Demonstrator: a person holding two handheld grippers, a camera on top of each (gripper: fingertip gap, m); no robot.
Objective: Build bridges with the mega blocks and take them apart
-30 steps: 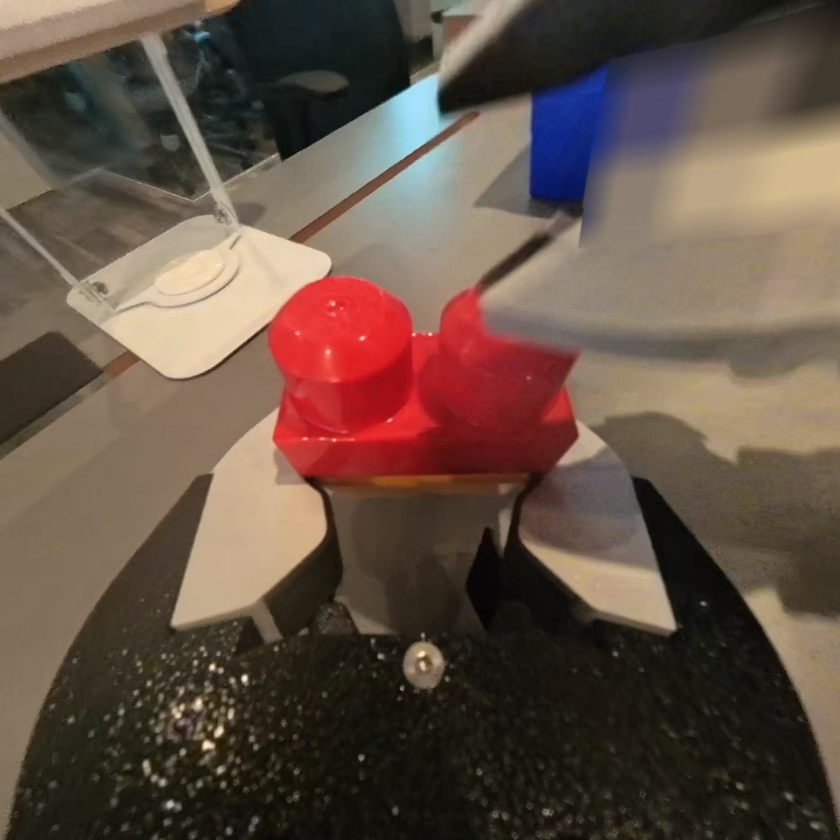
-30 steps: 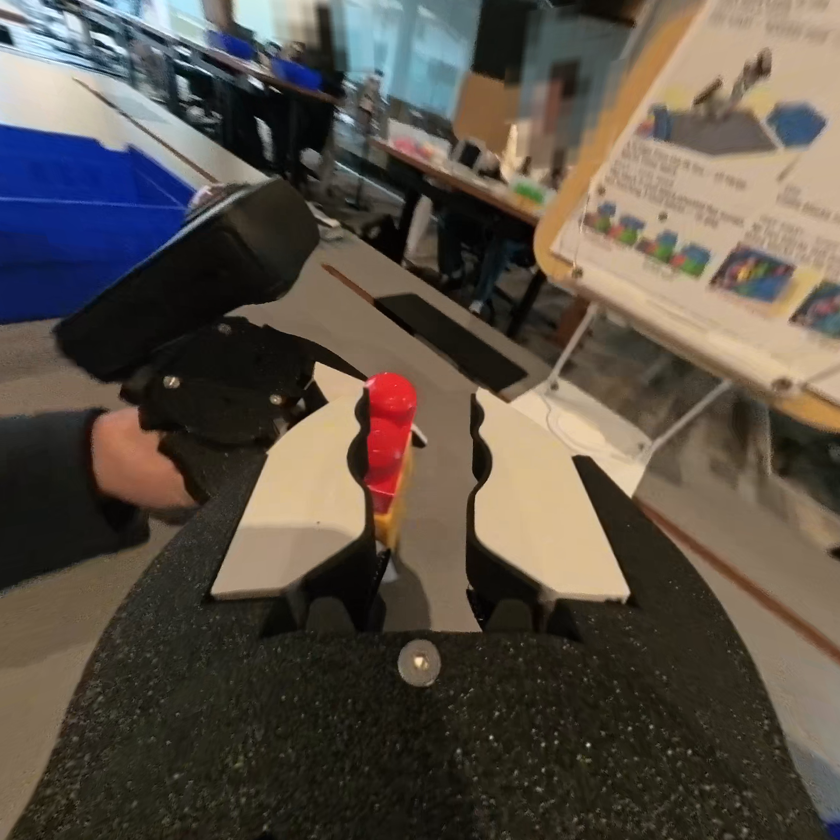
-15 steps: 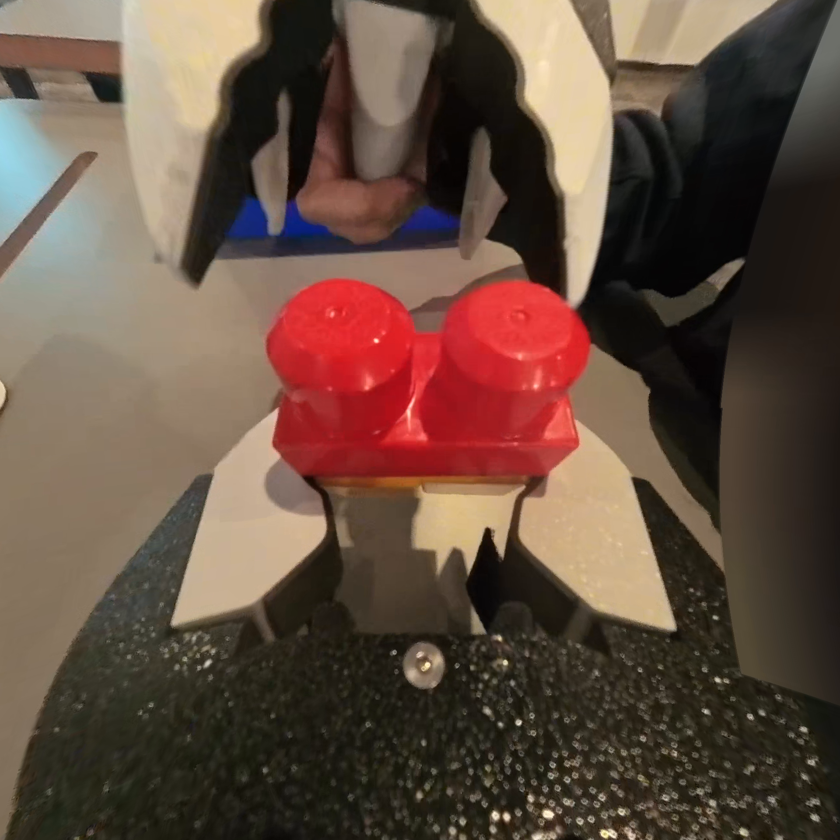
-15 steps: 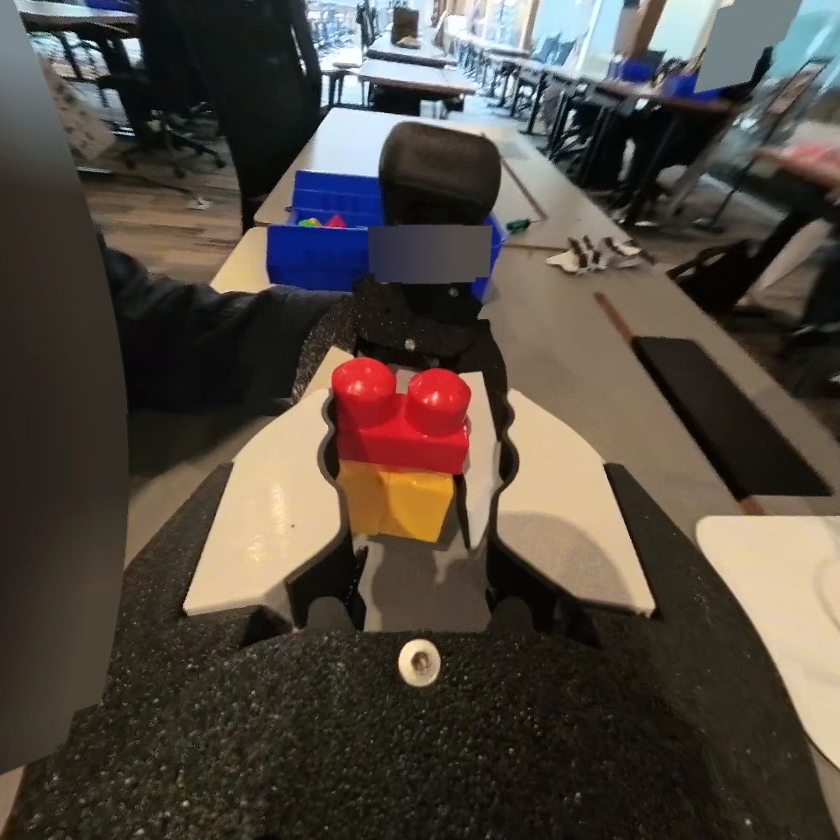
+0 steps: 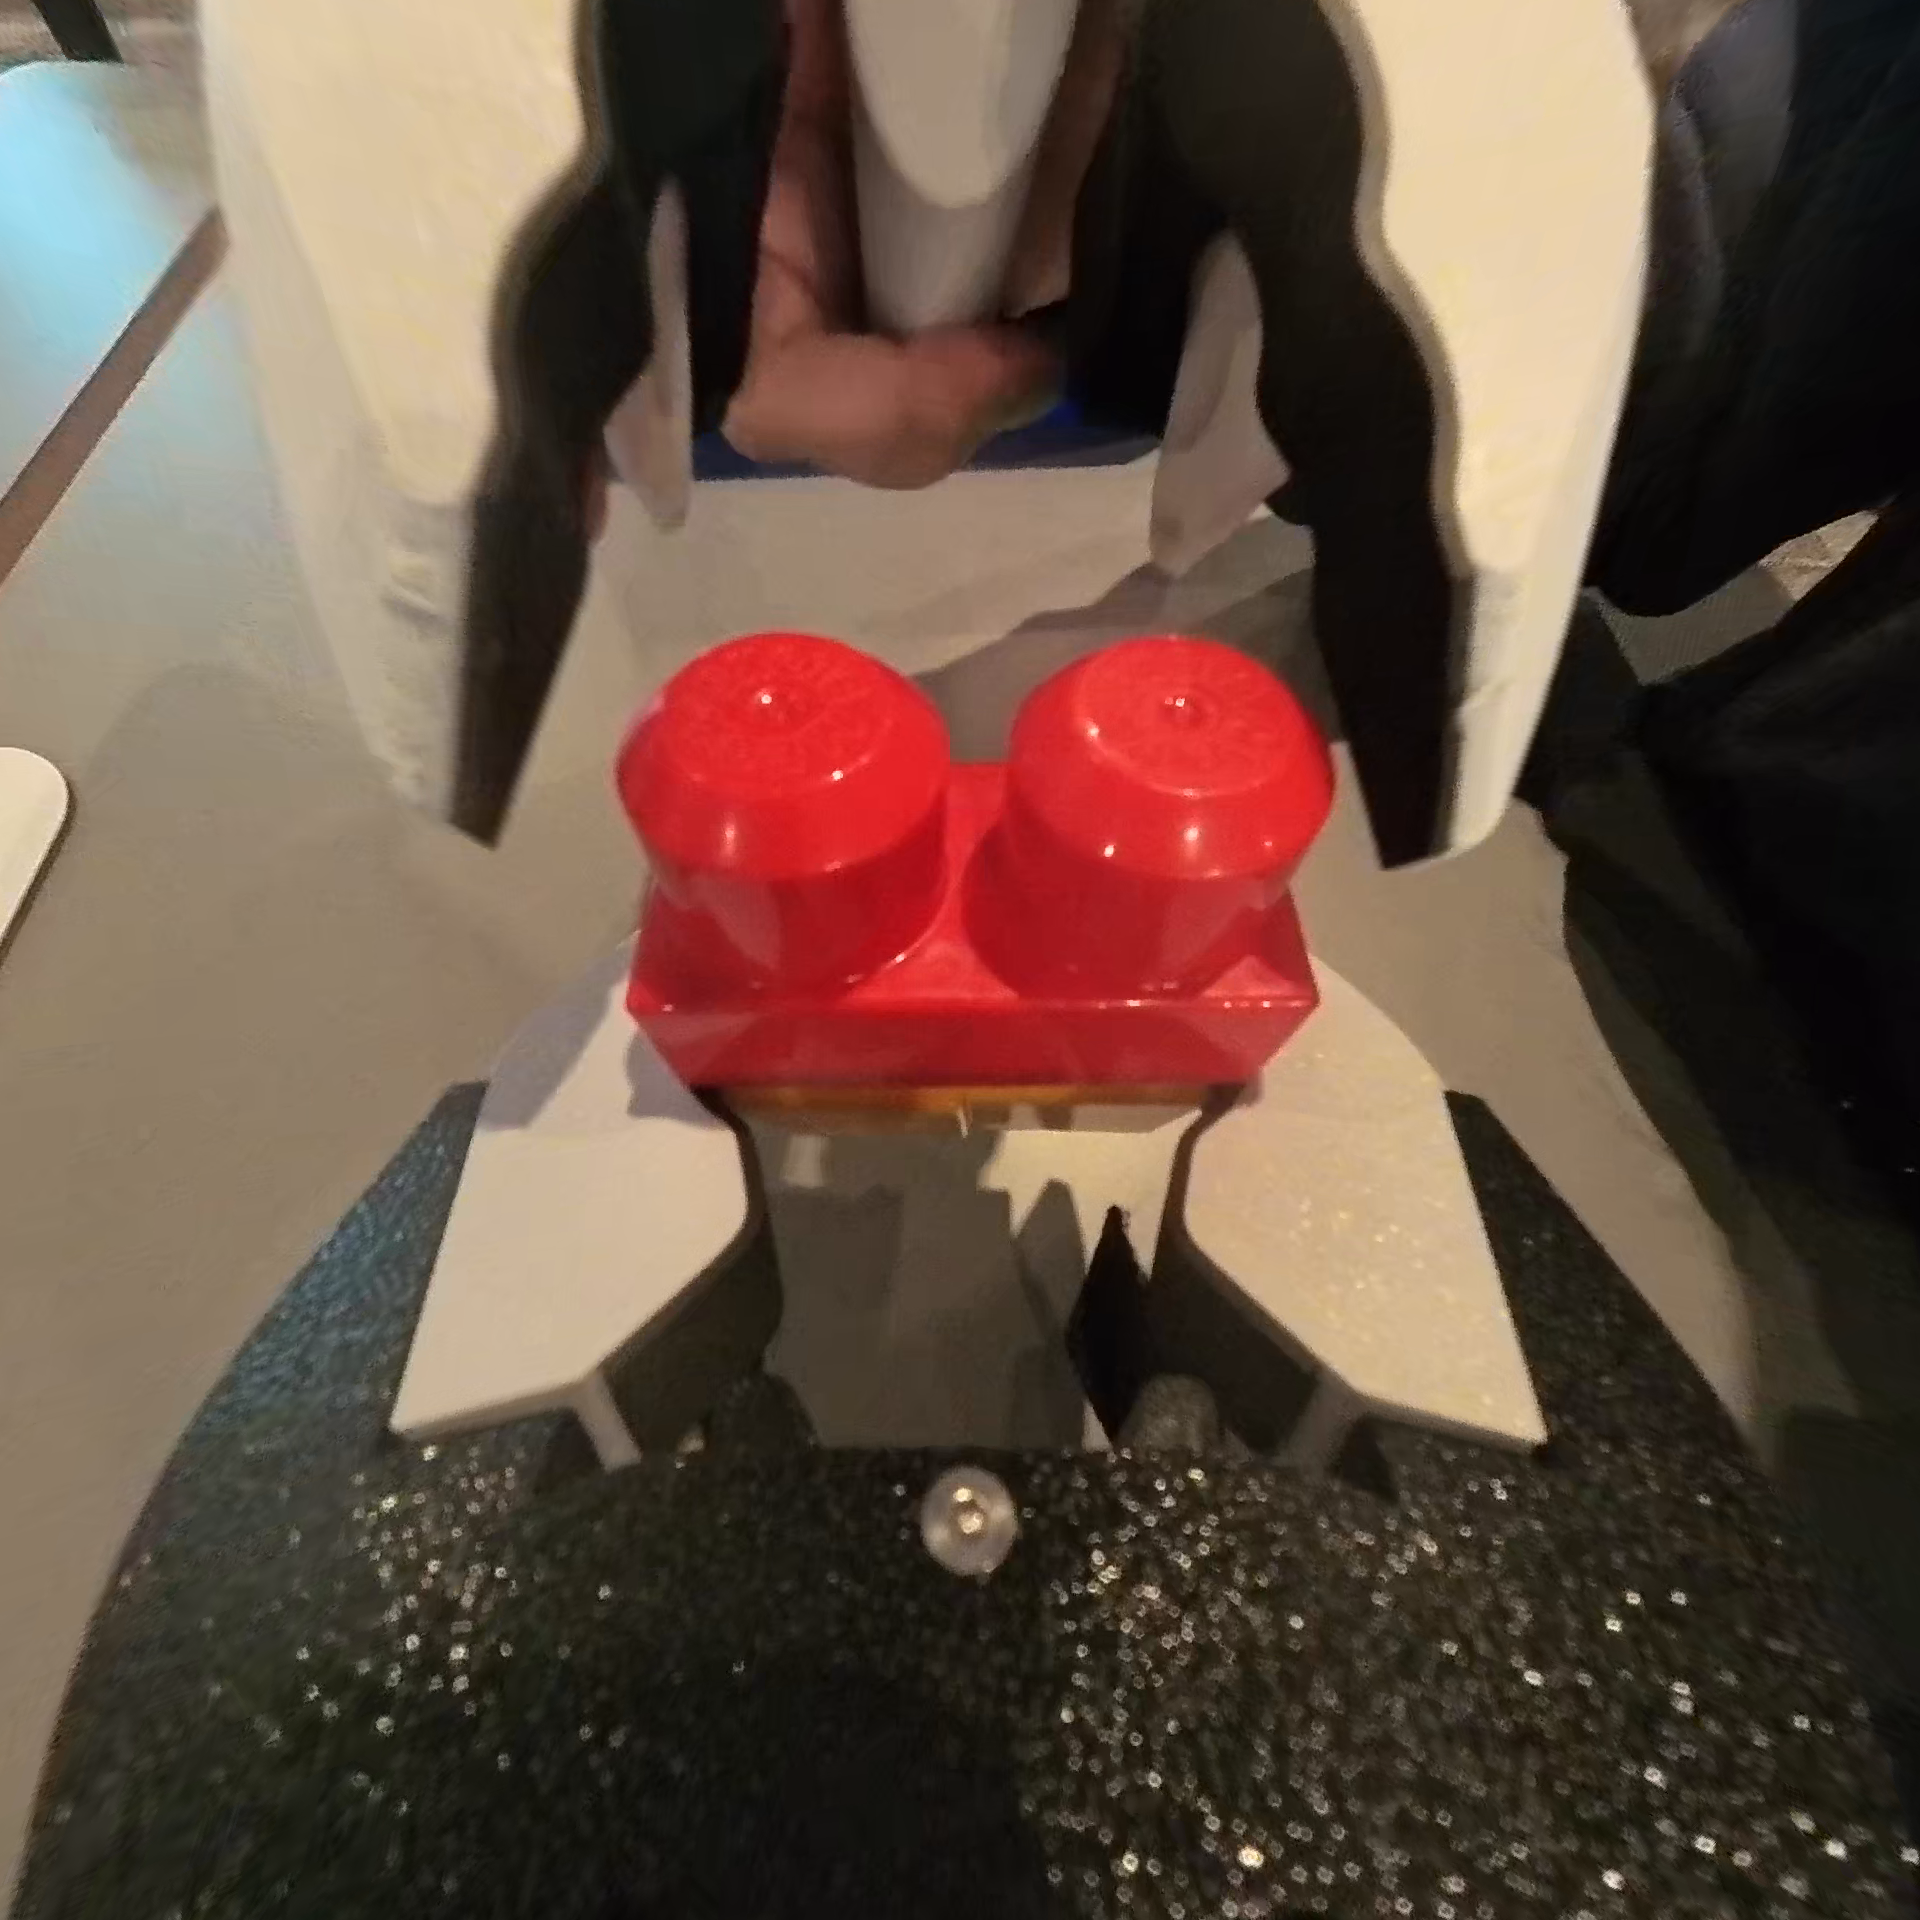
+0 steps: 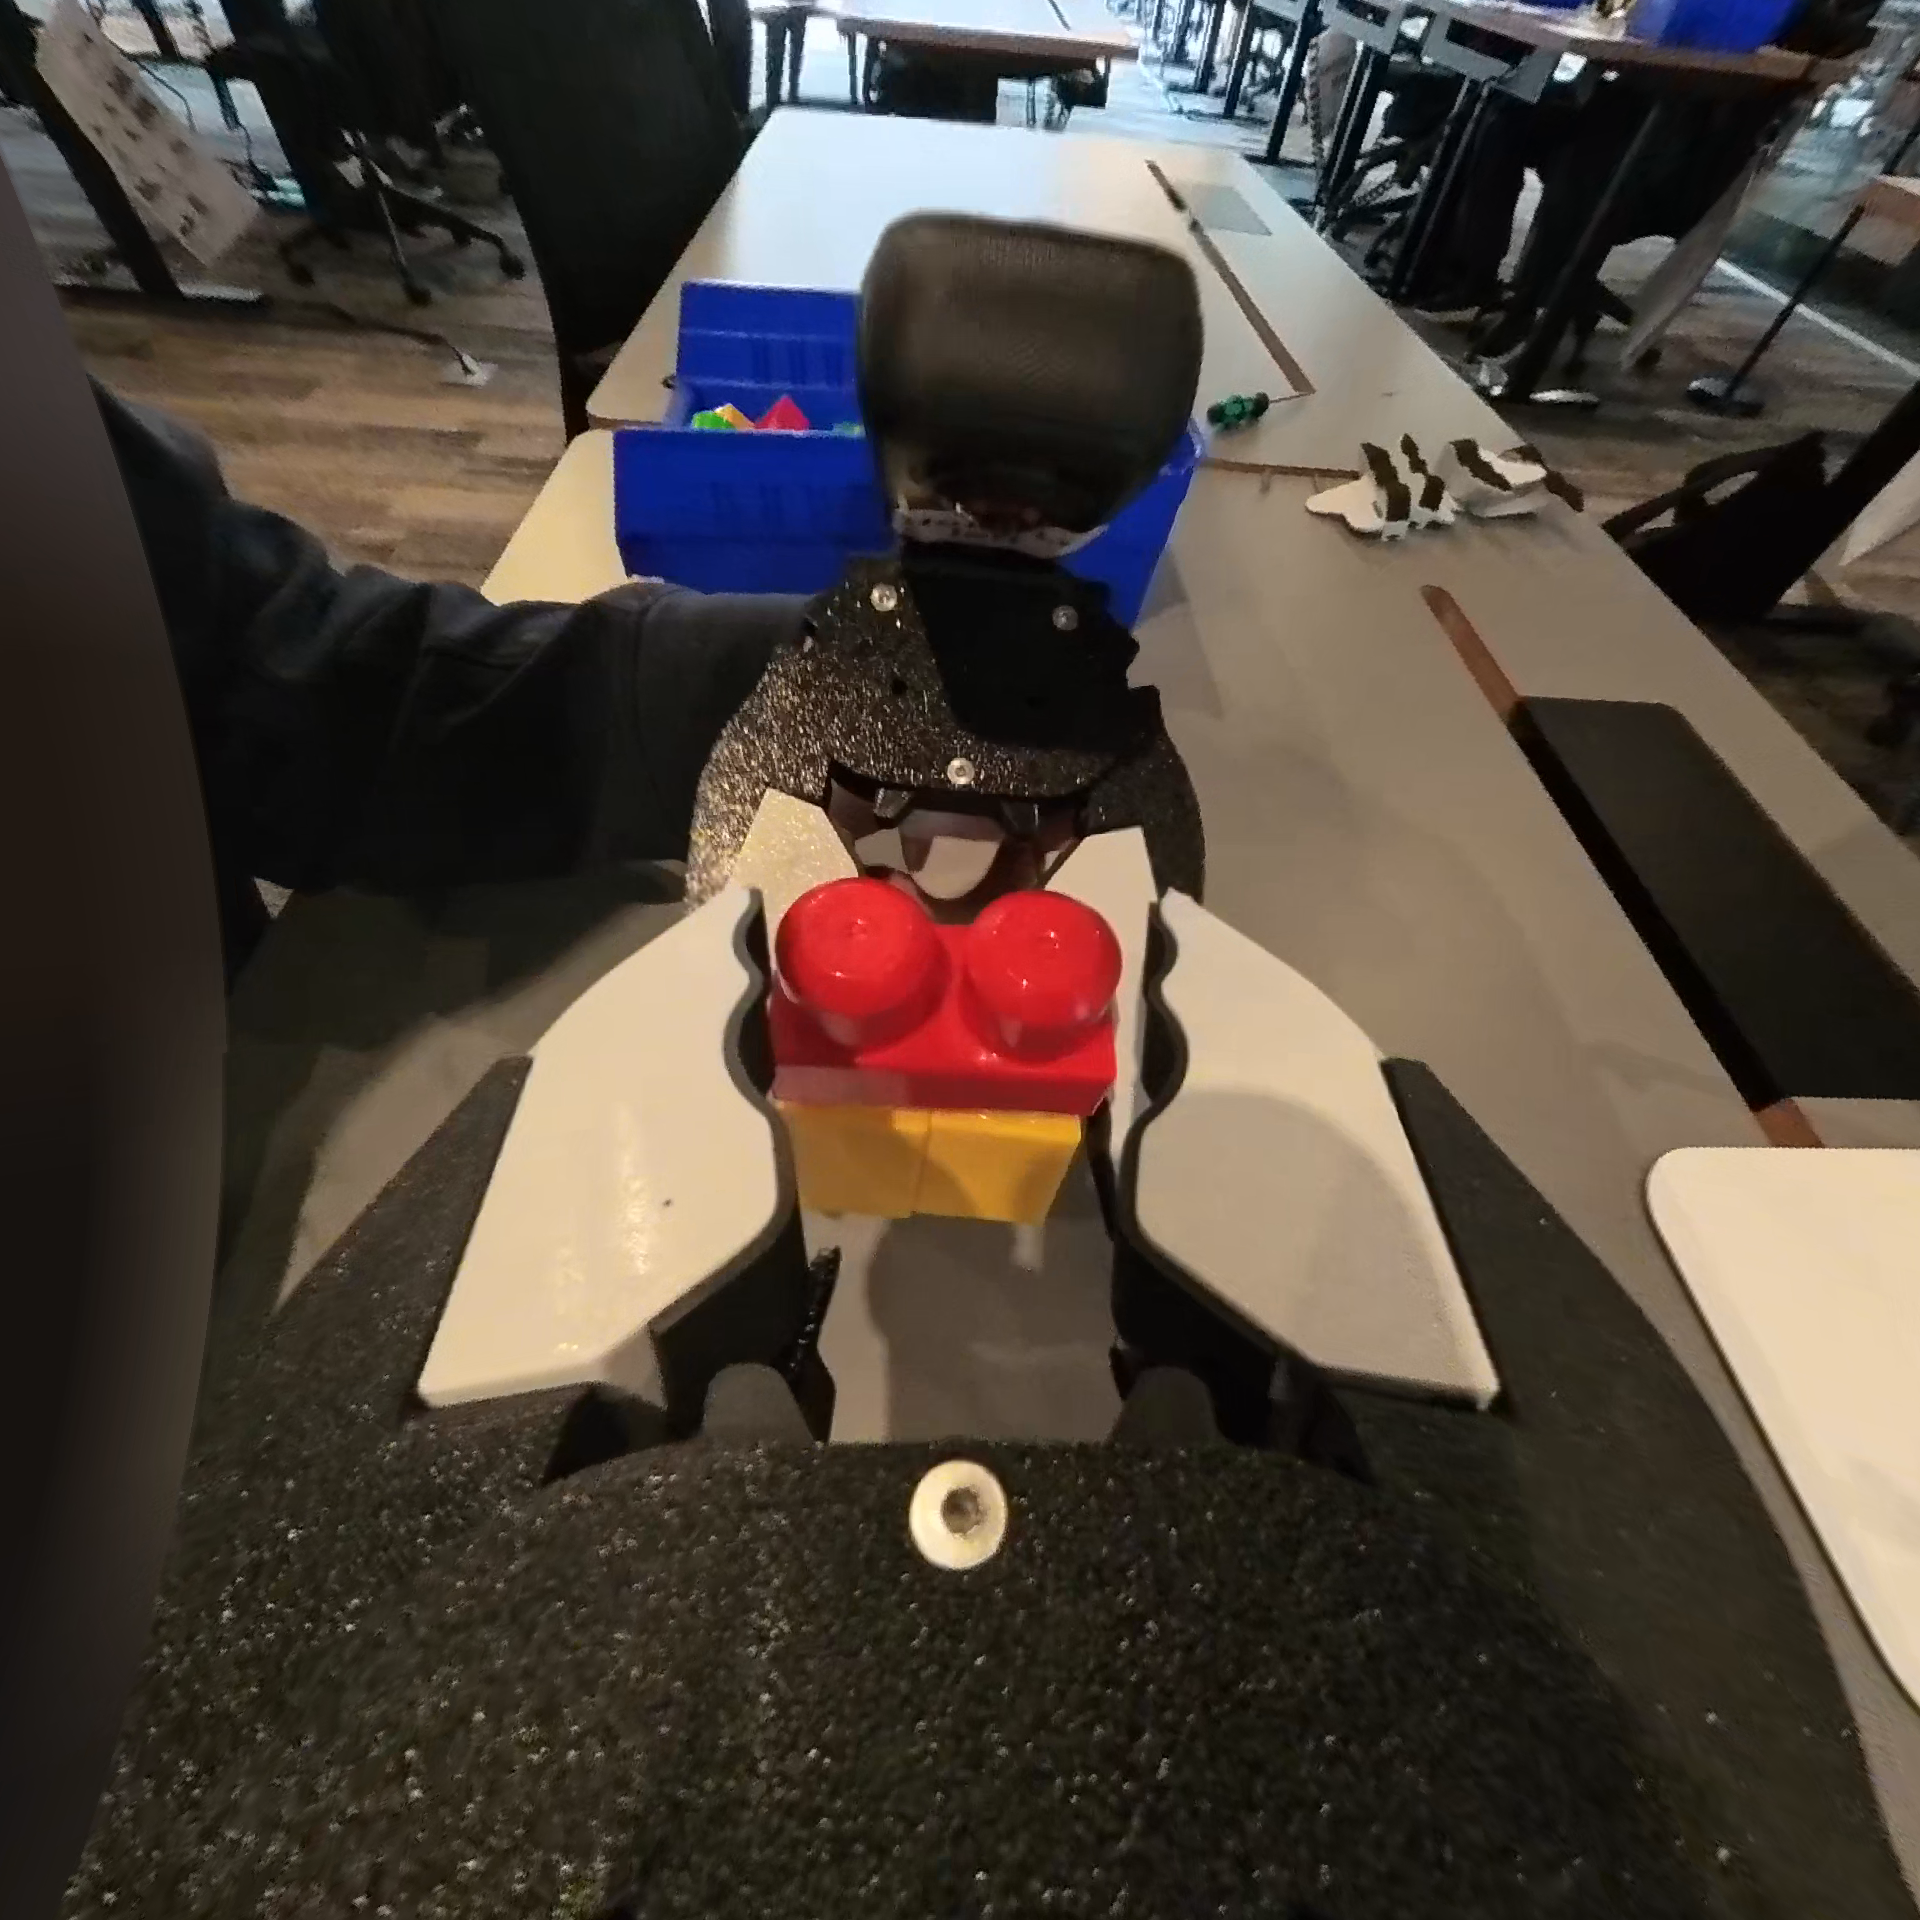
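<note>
Desk: grey and long. A blue bin with loose blocks stands at its far end, well apart from the work.

Left gripper: jaws closed on the yellow blocks, 2 side by side. It holds them from the far side in the right wrist view. The stack looks lifted clear of the desk, though that is a judgement from the shadow under it.

Right gripper: jaws open and empty. 1 finger stands on each side of the stack, with a clear gap on both sides and no contact.

Red block: 2 studs, upright, seated across both yellow blocks and bridging them.

Key relation: the 2 grippers face each other head-on with the stack between them. The red block's long axis runs crosswise to both, from 1 right finger to the other, so closing the right jaws would press on its 2 short ends. The block lies straight ahead of the right jaws and already between the fingertips. The right gripper is the free one, so pulling the block off looks like its job.

Change over 0.5 s: the right gripper is nearer. Its fingers fill more of the left wrist view, and the stack sits deeper between them. Against 1.0 s ago, the right gripper now faces the stack's broad side, not its narrow end. The left grip is unchanged.
</note>
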